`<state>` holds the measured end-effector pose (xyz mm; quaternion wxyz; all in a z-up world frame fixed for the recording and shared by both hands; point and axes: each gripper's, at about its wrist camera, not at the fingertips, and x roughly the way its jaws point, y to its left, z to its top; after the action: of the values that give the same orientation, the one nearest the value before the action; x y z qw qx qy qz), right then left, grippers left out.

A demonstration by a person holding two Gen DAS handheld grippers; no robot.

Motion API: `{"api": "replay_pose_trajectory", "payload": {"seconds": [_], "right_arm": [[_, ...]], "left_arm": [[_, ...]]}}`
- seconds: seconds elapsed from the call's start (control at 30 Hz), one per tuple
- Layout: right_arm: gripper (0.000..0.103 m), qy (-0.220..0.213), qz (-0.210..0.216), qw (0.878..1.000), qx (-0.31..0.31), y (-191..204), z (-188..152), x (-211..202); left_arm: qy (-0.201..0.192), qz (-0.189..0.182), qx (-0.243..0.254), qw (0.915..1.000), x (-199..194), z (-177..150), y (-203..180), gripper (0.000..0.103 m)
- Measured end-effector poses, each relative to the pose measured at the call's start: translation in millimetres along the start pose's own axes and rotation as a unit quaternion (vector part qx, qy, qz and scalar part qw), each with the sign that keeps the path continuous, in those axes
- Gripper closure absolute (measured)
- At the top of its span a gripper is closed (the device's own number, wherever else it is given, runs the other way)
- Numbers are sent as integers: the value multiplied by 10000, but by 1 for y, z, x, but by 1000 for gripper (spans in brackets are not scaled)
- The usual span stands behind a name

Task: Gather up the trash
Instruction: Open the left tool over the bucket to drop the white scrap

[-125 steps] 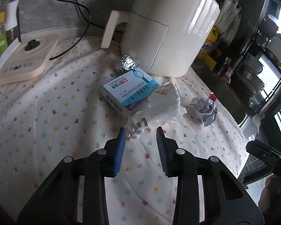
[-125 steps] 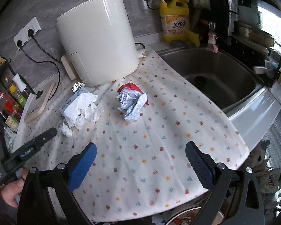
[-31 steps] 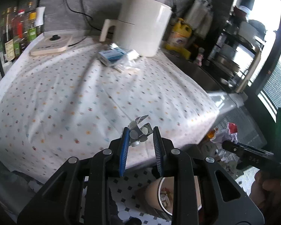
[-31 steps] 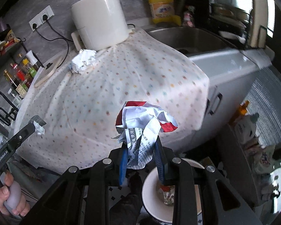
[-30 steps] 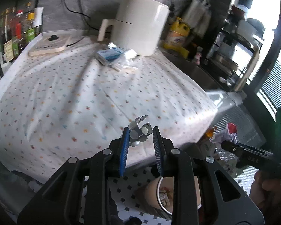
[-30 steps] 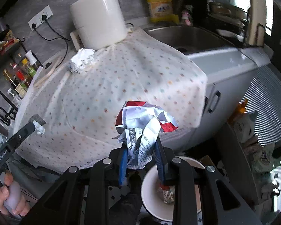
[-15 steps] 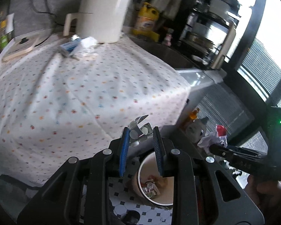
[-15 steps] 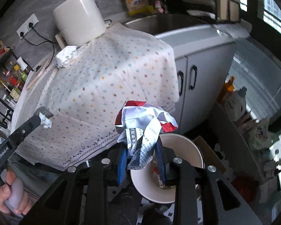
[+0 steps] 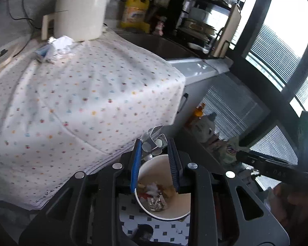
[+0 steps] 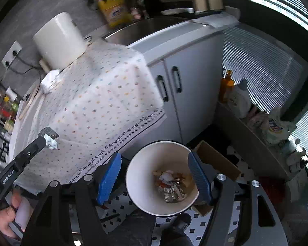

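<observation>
A white round trash bin [image 10: 141, 188] stands on the tiled floor below the counter, with crumpled trash [image 10: 170, 186] inside; it also shows in the left wrist view [image 9: 180, 203]. My right gripper [image 10: 156, 176] is open and empty right above the bin. My left gripper [image 9: 155, 155] is shut on a silver pill blister pack [image 9: 154, 139] and holds it above the bin's far rim; the pack also shows in the right wrist view [image 10: 50, 138]. A white tissue wad [image 9: 61, 45] and a blue box [image 9: 42, 52] lie on the dotted tablecloth [image 9: 82, 102].
A white air fryer [image 9: 80, 10] stands at the back of the counter, a yellow detergent jug [image 9: 136, 11] beside the sink [image 9: 160, 45]. Grey cabinet doors [image 10: 186, 82] face the bin. A cardboard piece [image 10: 215, 160], bottles and bags [image 10: 240, 100] stand on the floor to the right.
My right gripper has opened and the crumpled red-and-white paper has left it. Both grippers have moved down over the bin. The left still holds the blister pack.
</observation>
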<state>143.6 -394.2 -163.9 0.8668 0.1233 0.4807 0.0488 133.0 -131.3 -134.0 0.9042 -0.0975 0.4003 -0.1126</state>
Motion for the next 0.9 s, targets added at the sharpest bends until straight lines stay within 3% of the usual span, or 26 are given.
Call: {"api": "replay_pose_trajectory", "payload": {"seconds": [0.63,0.83,0.9], "right_arm": [[36,-169,-427,9965,697,-60,-17,-23],[36,-169,-435,9962,738,-64,-18,-24],[36,-165,-419,9964,722,-64,-18,-22]], "left_arm": [[686,-842,751,9912,49,-9,-71,77],[776,-993,760,9891,52,-8,-74,77],[814,-1045,737,9884,52,-8,-73,63]]}}
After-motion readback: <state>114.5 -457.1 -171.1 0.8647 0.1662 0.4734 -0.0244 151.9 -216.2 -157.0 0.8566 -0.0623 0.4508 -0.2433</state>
